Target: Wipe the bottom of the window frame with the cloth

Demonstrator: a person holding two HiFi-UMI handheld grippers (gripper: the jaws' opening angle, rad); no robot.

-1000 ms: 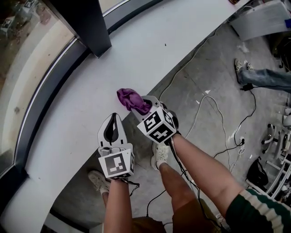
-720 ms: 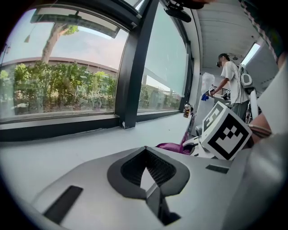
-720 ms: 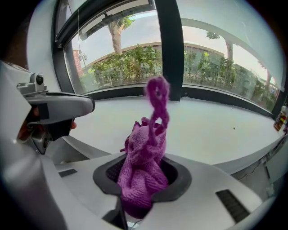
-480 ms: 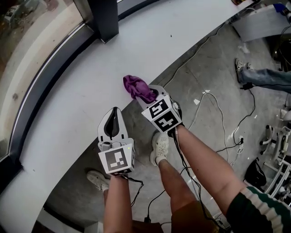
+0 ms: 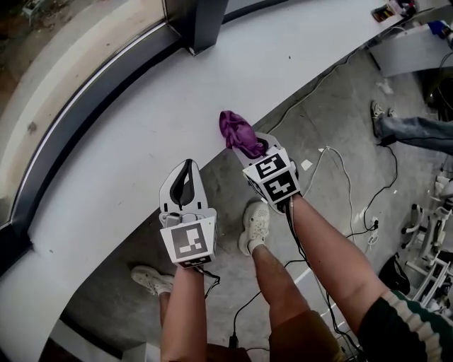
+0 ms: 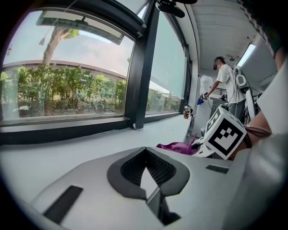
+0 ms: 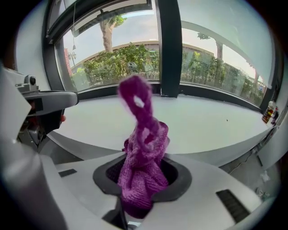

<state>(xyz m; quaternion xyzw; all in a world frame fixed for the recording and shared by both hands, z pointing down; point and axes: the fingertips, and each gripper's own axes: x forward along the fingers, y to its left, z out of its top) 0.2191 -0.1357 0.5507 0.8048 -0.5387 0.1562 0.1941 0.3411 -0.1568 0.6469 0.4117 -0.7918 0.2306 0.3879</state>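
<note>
Jaws on your right gripper (image 5: 252, 148) pinch the purple cloth (image 5: 237, 132) tight. It sticks up over the edge of the white sill (image 5: 134, 141), away from the dark window frame (image 5: 204, 21). On your left gripper (image 5: 187, 165) the jaws are closed, with nothing in them.

The left gripper (image 5: 186, 168) and right gripper (image 5: 249, 147) are white, black-lined, with black-and-white marker cubes (image 5: 189, 242); the person wears a green cream-striped sleeve (image 5: 405, 324) and brown shorts (image 5: 306, 344).
</note>
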